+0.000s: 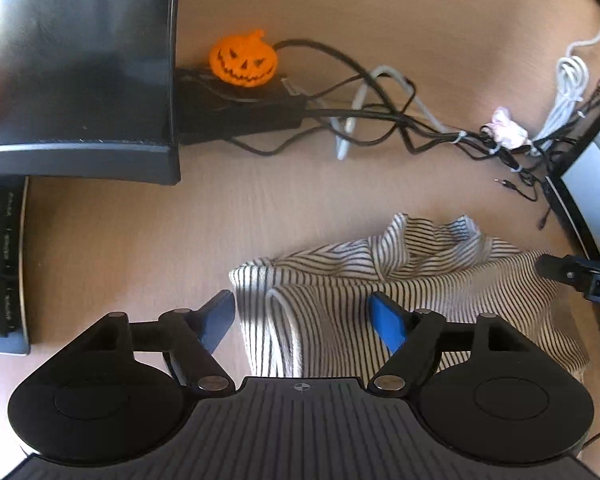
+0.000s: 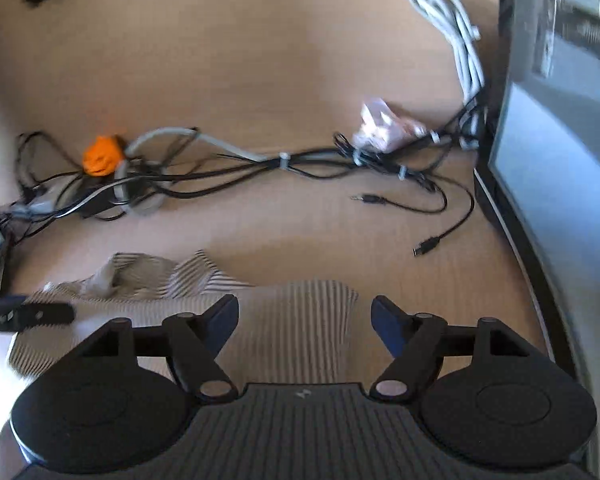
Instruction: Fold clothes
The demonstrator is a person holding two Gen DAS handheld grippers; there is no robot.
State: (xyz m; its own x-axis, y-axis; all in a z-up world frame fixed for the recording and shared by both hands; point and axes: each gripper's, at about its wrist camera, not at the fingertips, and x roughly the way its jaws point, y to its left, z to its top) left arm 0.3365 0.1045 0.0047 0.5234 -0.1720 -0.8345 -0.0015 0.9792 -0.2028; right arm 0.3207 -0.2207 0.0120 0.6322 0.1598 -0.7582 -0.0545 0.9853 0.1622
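While lying crosswise | striped garment [image 1: 400,292] bunched | left tongs [image 1: 302,320] agape

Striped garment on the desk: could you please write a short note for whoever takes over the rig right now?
Left gripper: open, holding nothing, above the left part of the striped garment.
Right gripper: open, holding nothing, above the garment's right end.
Garment: lies on the wooden desk, bunched and wrinkled along its far edge, in front of the cable tangle and the orange pumpkin.
Done: at most a rough first fold; not neat.
Left: regrip, smooth the bunched edge, finish folding.
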